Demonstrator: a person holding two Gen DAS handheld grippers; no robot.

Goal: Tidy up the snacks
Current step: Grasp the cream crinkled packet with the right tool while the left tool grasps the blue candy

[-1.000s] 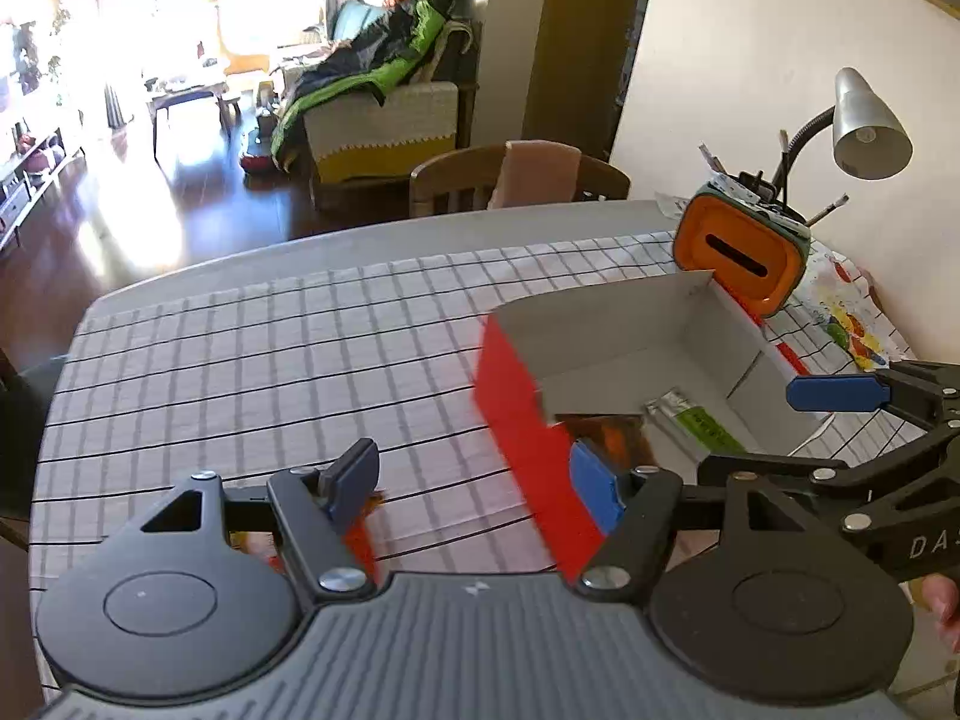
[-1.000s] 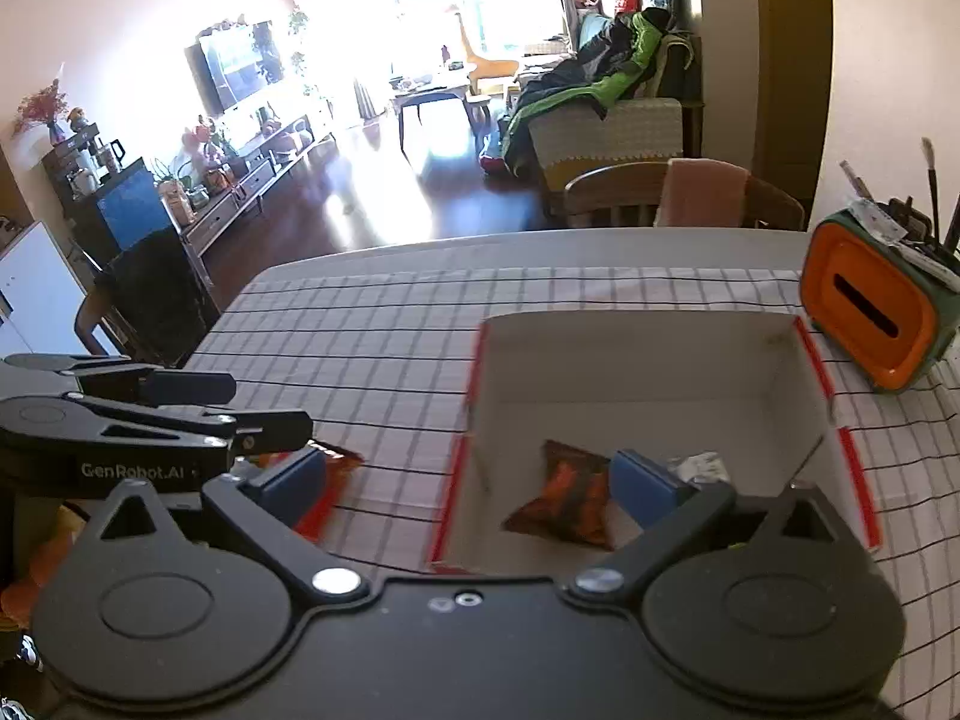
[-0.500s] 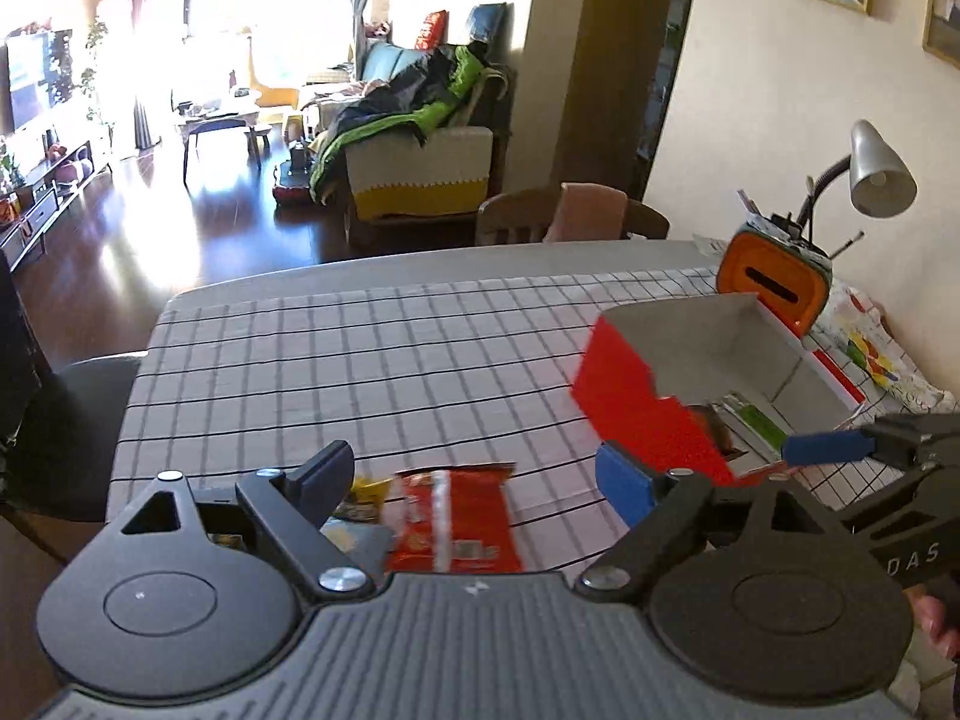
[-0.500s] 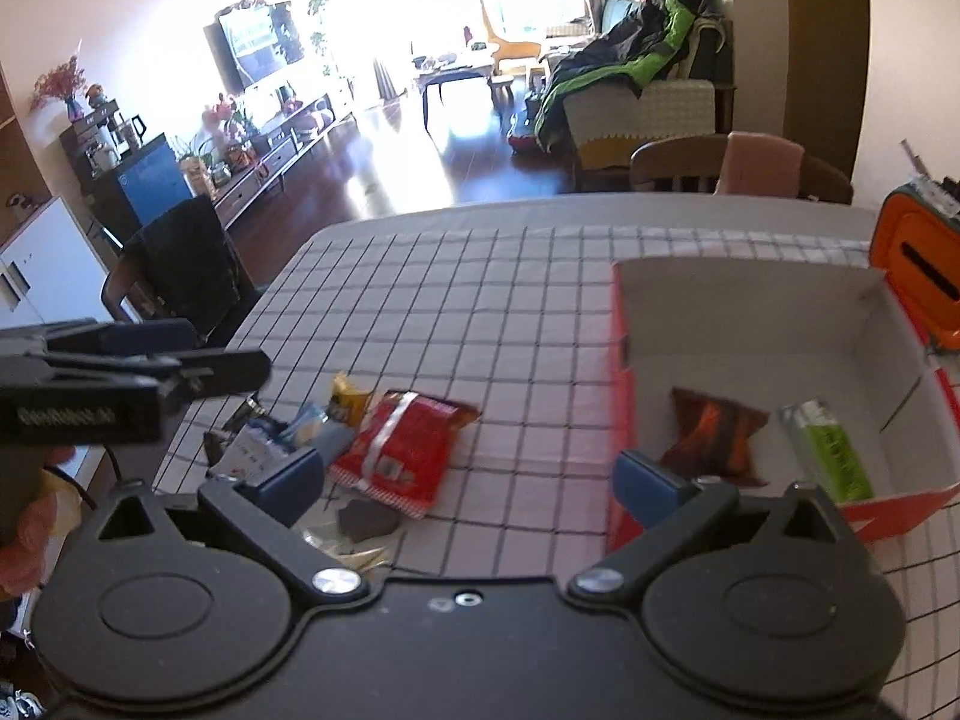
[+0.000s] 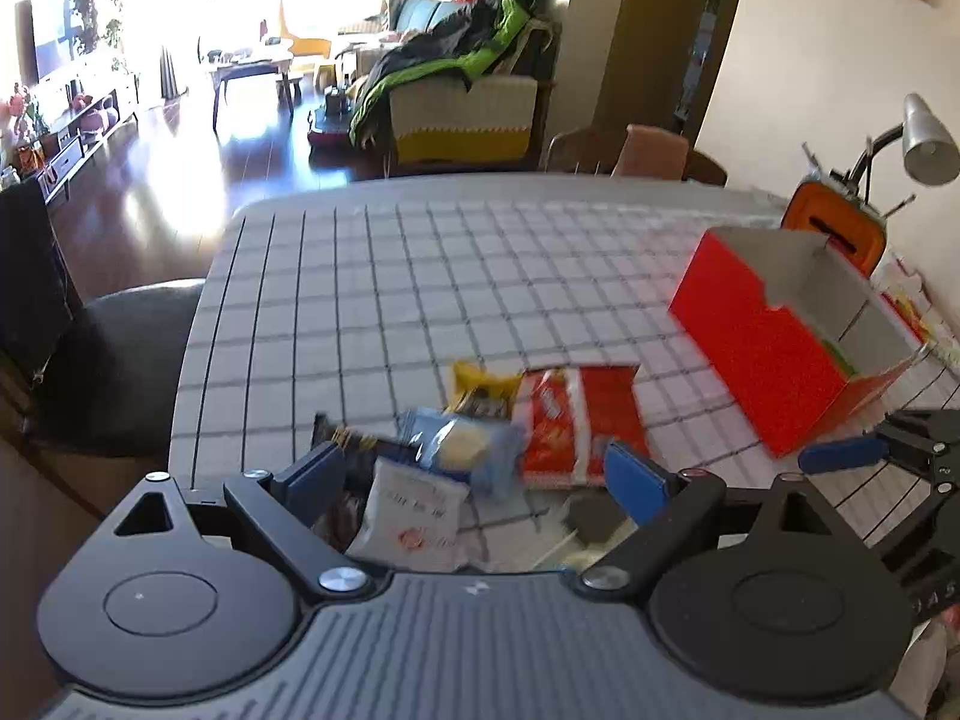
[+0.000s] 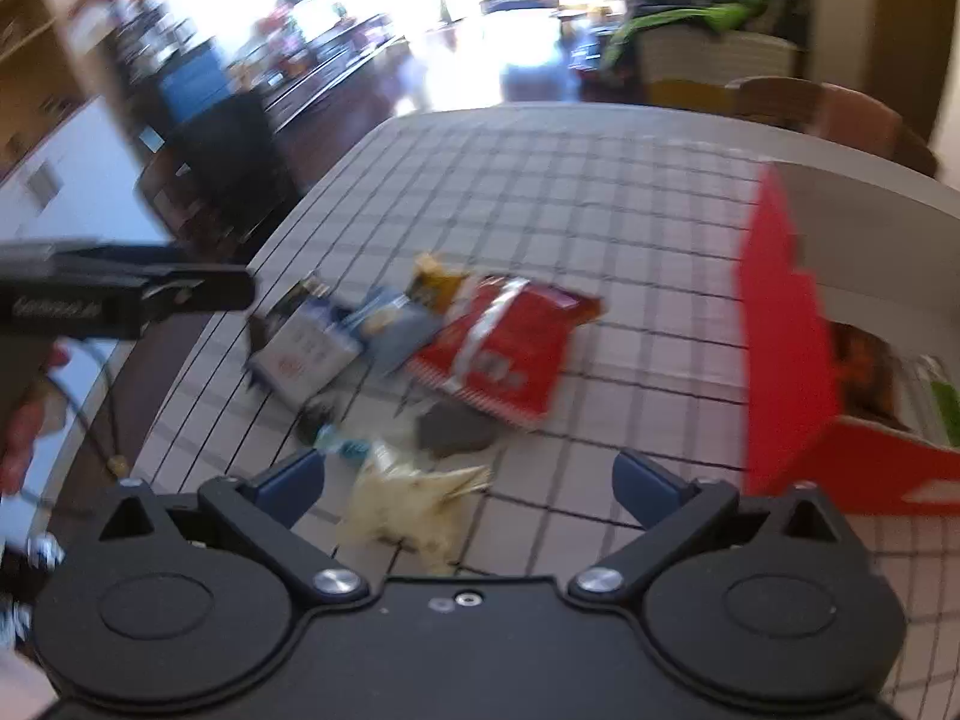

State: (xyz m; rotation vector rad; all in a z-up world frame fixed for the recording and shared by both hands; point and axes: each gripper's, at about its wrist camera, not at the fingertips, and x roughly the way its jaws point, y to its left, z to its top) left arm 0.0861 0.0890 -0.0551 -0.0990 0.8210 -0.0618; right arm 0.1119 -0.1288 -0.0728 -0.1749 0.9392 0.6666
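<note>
A pile of snack packets lies on the checked tablecloth near its front left: a red bag [image 5: 576,420] [image 6: 498,348], a blue-white packet [image 5: 462,450], a white packet [image 5: 414,516] [image 6: 306,354], a yellow one [image 5: 480,384] and a pale crumpled one [image 6: 414,498]. A red open box [image 5: 762,330] [image 6: 786,336] stands to the right with an orange snack [image 6: 864,360] and a green one inside. My left gripper [image 5: 474,474] is open and empty above the pile. My right gripper [image 6: 468,480] is open and empty over the pale packet.
An orange pen holder [image 5: 840,228] and a desk lamp [image 5: 924,138] stand behind the box. Chairs [image 5: 636,150] stand at the table's far side and a dark one [image 5: 114,360] at its left. The right view is blurred.
Both grippers have pulled back and swung left from the box to the snack pile. The box now sits to the right in both views.
</note>
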